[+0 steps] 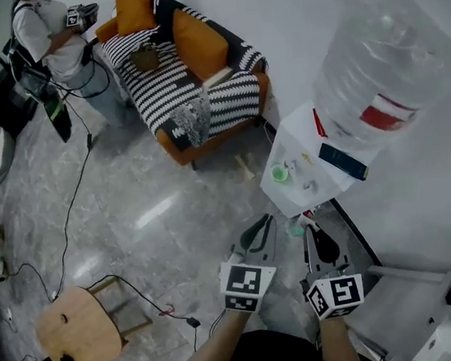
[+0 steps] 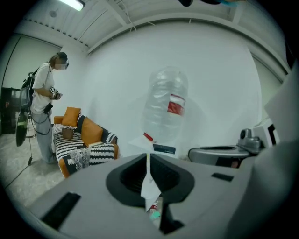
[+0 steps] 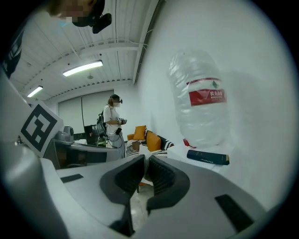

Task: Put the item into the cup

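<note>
plainly nothing is held yet: the jaws of the left gripper (image 1: 262,226) and the right gripper (image 1: 317,232) are drawn nearly together and empty. the green cup (image 1: 279,173) stands on the white tabletop (image 1: 297,140), with small items (image 1: 307,184) just beside it. probably one pair of jaws should be opened before an item is approached, and the cup left unnudged.

The bottle (image 3: 201,100) has a red label (image 3: 207,97) with white characters too small to read. Just below the bottle, a dark box (image 3: 208,157) bears fine print, also unreadable. Further below it, the left gripper (image 1: 266,219) and right gripper (image 1: 310,228) each show a black-and-white square marker.
</note>
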Available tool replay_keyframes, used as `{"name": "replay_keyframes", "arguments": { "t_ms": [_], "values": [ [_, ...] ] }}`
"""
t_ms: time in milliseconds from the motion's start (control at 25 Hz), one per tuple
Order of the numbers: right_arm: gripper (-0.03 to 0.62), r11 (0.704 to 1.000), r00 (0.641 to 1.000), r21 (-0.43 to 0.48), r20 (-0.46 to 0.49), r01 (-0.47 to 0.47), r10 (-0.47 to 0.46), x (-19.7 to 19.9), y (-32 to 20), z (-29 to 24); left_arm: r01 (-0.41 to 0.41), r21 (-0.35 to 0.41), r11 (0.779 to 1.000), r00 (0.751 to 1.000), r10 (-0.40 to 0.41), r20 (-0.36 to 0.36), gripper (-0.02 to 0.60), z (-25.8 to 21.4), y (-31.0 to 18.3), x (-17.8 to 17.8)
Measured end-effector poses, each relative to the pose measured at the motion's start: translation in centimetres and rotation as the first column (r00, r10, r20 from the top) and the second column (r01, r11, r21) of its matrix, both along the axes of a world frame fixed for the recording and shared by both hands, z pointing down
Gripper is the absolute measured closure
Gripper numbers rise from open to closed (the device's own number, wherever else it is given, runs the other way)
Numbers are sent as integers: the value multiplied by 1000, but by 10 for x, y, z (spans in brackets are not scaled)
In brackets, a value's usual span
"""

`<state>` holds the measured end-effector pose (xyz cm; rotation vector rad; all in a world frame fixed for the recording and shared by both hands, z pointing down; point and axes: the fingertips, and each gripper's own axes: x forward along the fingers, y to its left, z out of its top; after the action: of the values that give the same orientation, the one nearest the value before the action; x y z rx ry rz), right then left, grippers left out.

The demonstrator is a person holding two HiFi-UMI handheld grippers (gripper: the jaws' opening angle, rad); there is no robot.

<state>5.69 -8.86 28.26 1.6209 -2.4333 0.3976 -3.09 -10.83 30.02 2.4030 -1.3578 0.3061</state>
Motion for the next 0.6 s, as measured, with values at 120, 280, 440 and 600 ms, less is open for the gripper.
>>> {"name": "replay_keyframes", "arguments": {
  "t_ms": [120,280,440,600],
  "values": [
    [556,1000,1000,2,15,0,0,5,-22,21,21,-9,1000,1000,-21,-18,551,13,-23,1],
    [556,999,998,-34,50,-33,35,16,-35,65,37,-34,999,999,-37,-6,551,54,-40,7],
    [557,997,996,-56,65,-58,62,24,-50,119,22,-61,998,1000,-22,5,551,110,-49,23],
    [556,991,991,-103,97,-84,94,27,-57,172,18,-105,994,1000,-17,8,551,162,-54,37]
  ]
}}
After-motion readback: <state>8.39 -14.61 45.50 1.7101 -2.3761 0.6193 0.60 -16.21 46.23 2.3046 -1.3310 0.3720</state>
